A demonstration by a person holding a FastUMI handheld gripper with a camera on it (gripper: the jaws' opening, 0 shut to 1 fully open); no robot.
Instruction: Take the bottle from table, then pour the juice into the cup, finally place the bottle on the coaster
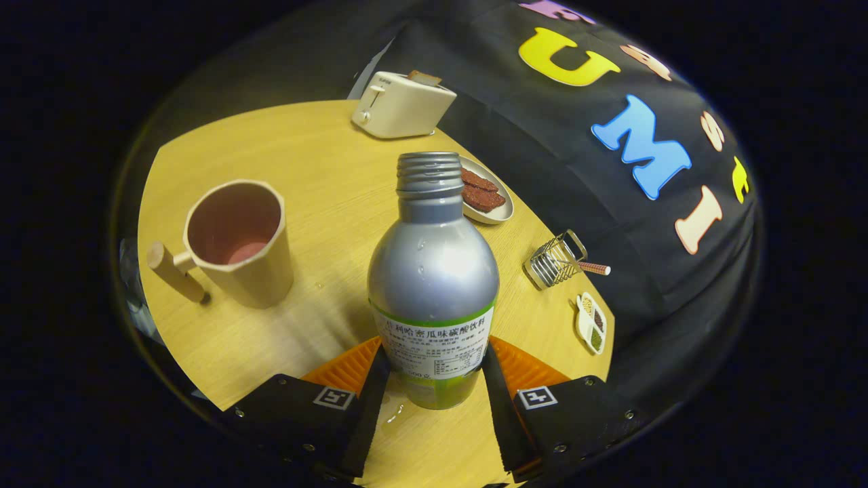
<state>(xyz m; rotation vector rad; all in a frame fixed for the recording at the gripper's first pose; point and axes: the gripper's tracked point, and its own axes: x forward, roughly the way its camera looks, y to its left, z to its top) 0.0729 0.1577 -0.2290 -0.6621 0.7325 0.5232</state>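
Note:
A silver bottle (432,271) with a white and green label and an open threaded neck stands upright between my fingers. My gripper (434,379) is shut on its lower part, one finger pressing on each side. The bottle's base appears to be at the wooden table (319,156) surface. To the left of the bottle, beyond my left finger, stands a tan cup (239,240) with a wooden handle and a pinkish inside.
A cream toaster (401,104) sits at the table's far edge. Behind the bottle lies an oval plate (489,196) with dark red slices. To the right stand a small wire rack (556,261) with a striped stick and a little dish (591,322) of seasonings by the edge.

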